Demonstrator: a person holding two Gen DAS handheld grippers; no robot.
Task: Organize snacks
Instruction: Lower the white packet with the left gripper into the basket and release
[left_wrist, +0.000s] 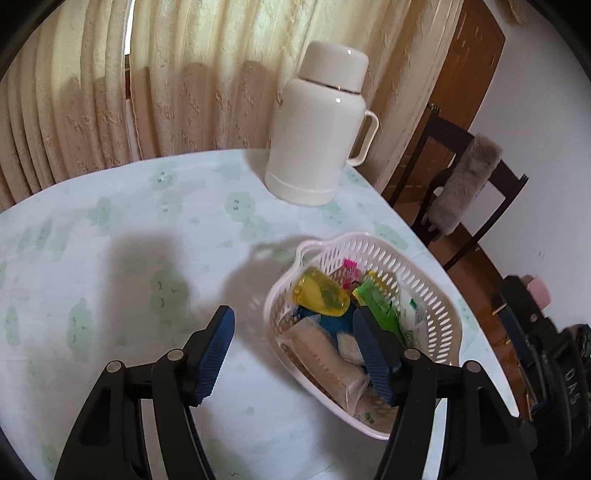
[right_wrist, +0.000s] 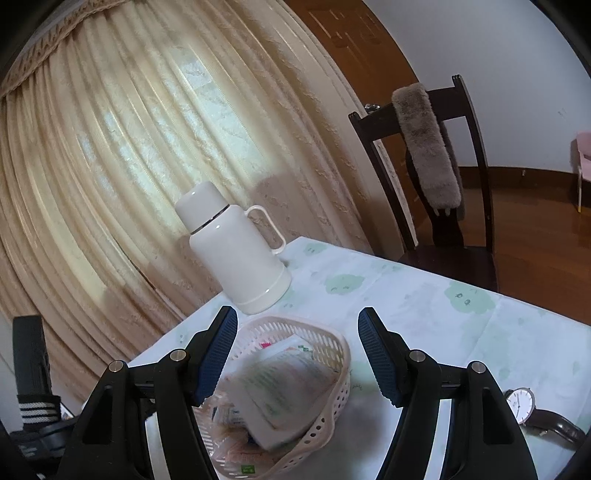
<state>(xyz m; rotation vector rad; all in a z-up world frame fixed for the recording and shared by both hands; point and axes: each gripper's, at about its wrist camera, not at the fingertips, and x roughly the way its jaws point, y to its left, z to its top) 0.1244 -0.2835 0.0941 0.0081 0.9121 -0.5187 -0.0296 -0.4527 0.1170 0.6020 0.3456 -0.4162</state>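
A white perforated plastic basket (left_wrist: 436, 295) sits on the table and holds several snacks: a yellow jelly cup (left_wrist: 321, 293), a green packet (left_wrist: 380, 306), a pink packet (left_wrist: 351, 271) and a beige wrapped bar (left_wrist: 325, 354). My left gripper (left_wrist: 295, 354) is open and empty, held above the basket's left rim. In the right wrist view the basket (right_wrist: 332, 402) lies between my fingers, with a white-green snack packet (right_wrist: 284, 387) on top of the pile. My right gripper (right_wrist: 297, 358) is open, hovering above that packet.
A white thermos jug (left_wrist: 317, 125) stands at the table's far edge by the curtains; it also shows in the right wrist view (right_wrist: 236, 251). A dark wooden chair (right_wrist: 443, 184) with a grey furry cloth stands beside the table. A wristwatch (right_wrist: 532, 410) lies at the right.
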